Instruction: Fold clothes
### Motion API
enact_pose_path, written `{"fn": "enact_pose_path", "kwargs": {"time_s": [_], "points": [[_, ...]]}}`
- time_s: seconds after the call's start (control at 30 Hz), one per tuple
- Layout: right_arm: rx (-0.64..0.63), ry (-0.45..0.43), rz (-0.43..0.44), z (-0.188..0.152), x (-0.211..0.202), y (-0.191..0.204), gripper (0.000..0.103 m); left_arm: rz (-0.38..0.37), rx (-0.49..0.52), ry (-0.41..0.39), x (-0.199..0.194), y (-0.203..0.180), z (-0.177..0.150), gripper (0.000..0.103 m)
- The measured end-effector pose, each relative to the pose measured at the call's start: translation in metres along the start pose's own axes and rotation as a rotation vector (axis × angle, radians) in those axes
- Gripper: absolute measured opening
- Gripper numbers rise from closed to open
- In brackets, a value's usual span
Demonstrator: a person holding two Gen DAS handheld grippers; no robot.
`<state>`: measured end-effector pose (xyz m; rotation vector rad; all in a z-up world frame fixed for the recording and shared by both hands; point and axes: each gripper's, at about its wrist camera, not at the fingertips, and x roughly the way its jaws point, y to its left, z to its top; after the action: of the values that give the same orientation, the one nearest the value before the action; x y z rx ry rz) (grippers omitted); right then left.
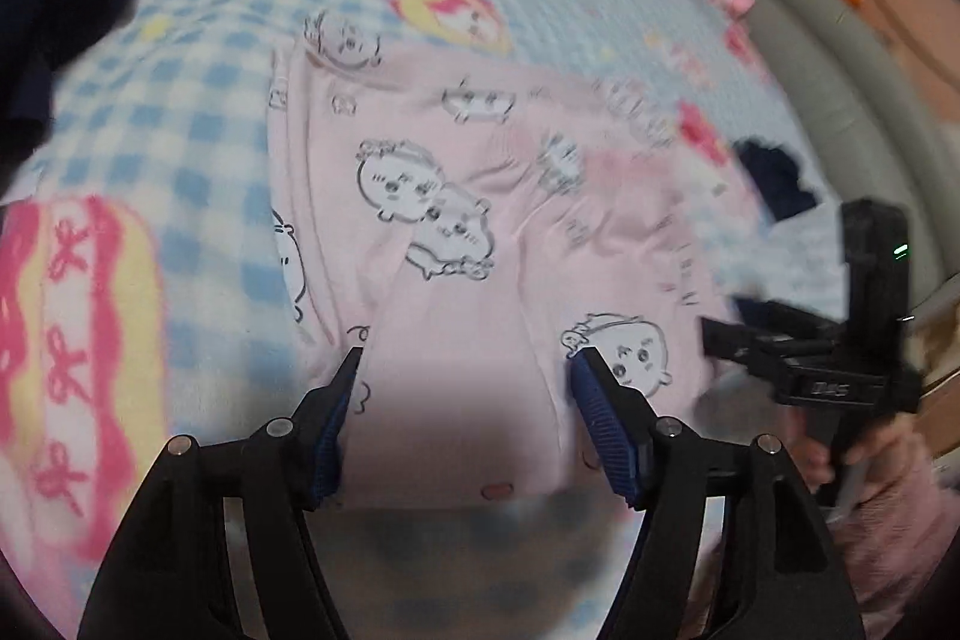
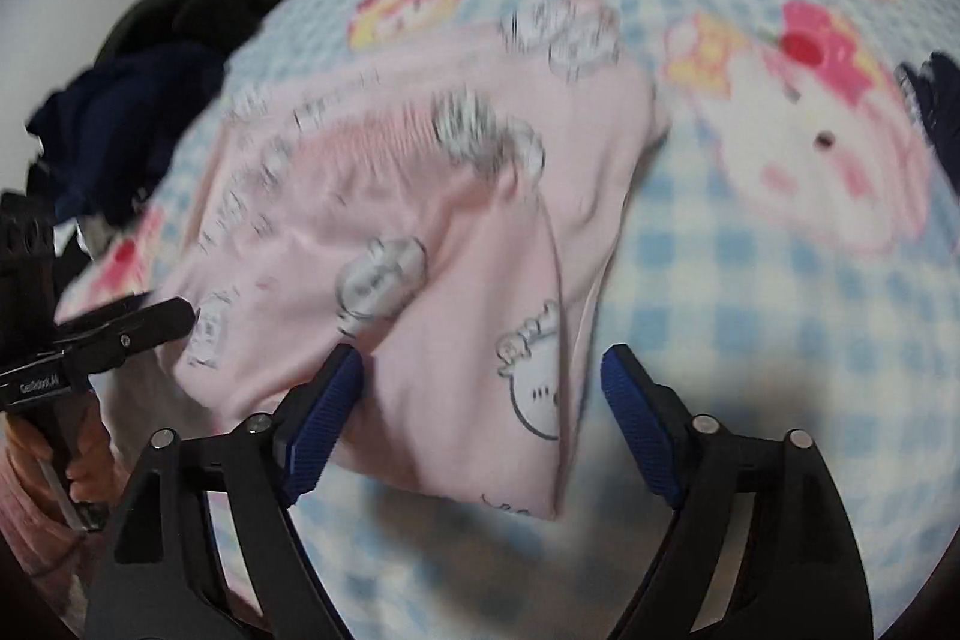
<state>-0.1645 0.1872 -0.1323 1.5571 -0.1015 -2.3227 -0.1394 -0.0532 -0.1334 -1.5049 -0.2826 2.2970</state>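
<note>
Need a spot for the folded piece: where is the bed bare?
Bare checked blanket lies right of the pink garment, up to a small dark item. Another bare patch lies beyond the garment's far edge. The left is crowded: a dark clothes pile.

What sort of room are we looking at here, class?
Probably a bedroom: a blue checked blanket with cartoon prints covers what looks like a bed, a pink garment lies on it, and dark clothes are piled at its edge.

Pink garment's (image 2: 420,196) far prints motion-blurred
</note>
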Motion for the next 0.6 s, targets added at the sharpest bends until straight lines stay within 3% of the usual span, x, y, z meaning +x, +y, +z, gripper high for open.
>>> {"fn": "enact_pose_path", "kwargs": {"time_s": [0.03, 0.1, 0.17, 0.27, 0.47, 0.6], "points": [[-0.011, -0.001, -0.013, -0.002, 0.006, 0.001, 0.087, 0.025, 0.009, 0.004, 0.003, -0.003, -0.001, 0.067], [-0.028, -0.004, -0.025, -0.002, 0.010, 0.007, 0.078, 0.043, 0.031, -0.009, 0.000, -0.010, -0.002, 0.045], [-0.041, -0.011, 0.004, -0.002, 0.004, 0.013, 0.036, 0.054, 0.062, -0.012, -0.008, -0.014, -0.001, 0.017], [-0.032, -0.030, 0.034, -0.001, -0.016, 0.013, 0.017, 0.030, 0.064, -0.014, -0.024, -0.013, 0.002, 0.012], [-0.018, -0.056, 0.083, -0.022, -0.063, 0.019, 0.012, -0.025, 0.078, -0.045, -0.068, -0.019, -0.021, 0.011], [-0.018, -0.022, 0.085, -0.061, -0.081, 0.027, 0.012, 0.018, 0.110, -0.002, -0.076, -0.017, -0.055, 0.011]]}}
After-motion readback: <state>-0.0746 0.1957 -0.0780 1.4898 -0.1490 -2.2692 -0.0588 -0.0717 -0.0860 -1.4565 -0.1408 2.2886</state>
